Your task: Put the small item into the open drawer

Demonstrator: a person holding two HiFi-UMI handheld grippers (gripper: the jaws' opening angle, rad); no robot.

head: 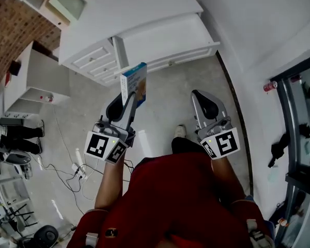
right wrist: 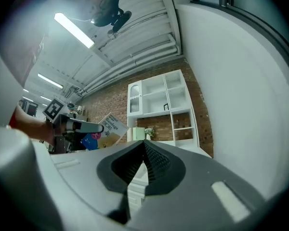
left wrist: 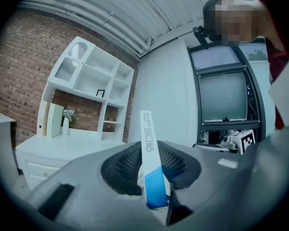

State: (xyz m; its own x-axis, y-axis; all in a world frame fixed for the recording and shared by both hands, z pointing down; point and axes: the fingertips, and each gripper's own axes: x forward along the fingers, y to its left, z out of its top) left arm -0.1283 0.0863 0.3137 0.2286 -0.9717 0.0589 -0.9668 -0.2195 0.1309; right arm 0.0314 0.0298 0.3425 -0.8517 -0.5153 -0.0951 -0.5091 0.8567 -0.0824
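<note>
My left gripper (head: 123,103) is shut on a small blue-and-white bandage box (head: 134,82), which stands upright above the floor in front of the white dresser (head: 139,4). The dresser's wide drawer (head: 168,39) is pulled out, just beyond the box. In the left gripper view the box (left wrist: 150,162) shows edge-on, clamped between the dark pads of the left gripper (left wrist: 152,173). My right gripper (head: 205,103) hangs to the right of it, shut with nothing in it. In the right gripper view its tips (right wrist: 144,143) meet, and the box (right wrist: 109,127) shows to the left.
A white side table (head: 33,79) stands at the left, with another person's legs (head: 18,137) beside it. Cables and a power strip (head: 78,170) lie on the floor. A white wall and dark glass door (head: 299,133) run along the right. A white hutch (left wrist: 89,88) tops the dresser.
</note>
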